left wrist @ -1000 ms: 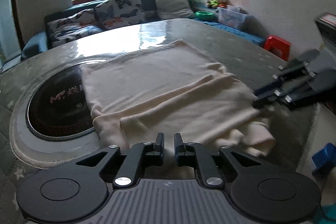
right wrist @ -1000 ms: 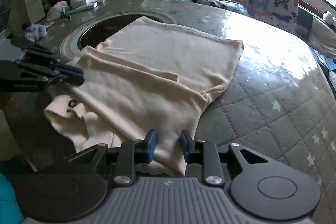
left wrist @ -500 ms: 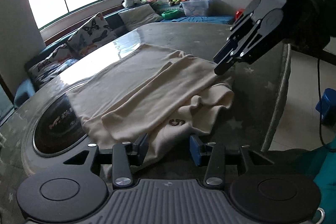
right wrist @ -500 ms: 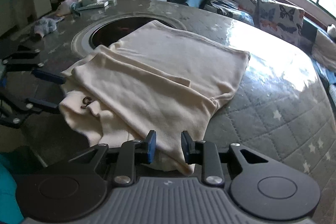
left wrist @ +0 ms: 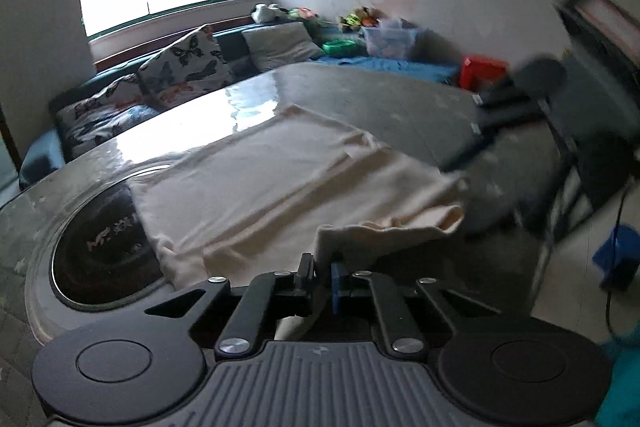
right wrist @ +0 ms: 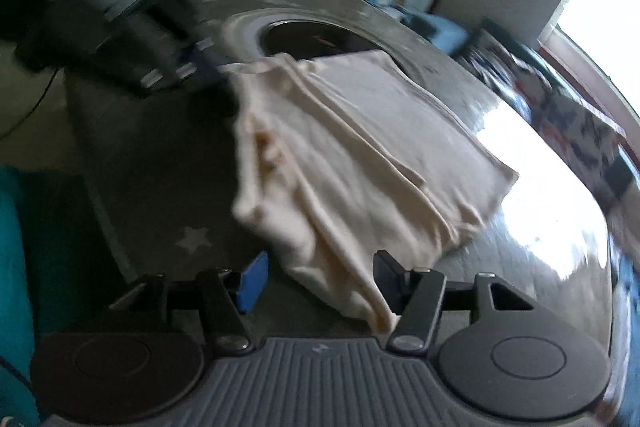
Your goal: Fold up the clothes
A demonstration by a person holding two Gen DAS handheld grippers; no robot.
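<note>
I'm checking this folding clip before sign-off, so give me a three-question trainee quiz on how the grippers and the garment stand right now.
1. True or false: the left gripper has its jaws shut on the garment.
2. Multiple choice: the right gripper has its jaws A) shut on cloth, B) open with cloth between them, C) open with no cloth near.
3. Fill in: the garment partly covers a dark round ____ set into the table.

Key: 1 true. 2 B. 3 inset.
</note>
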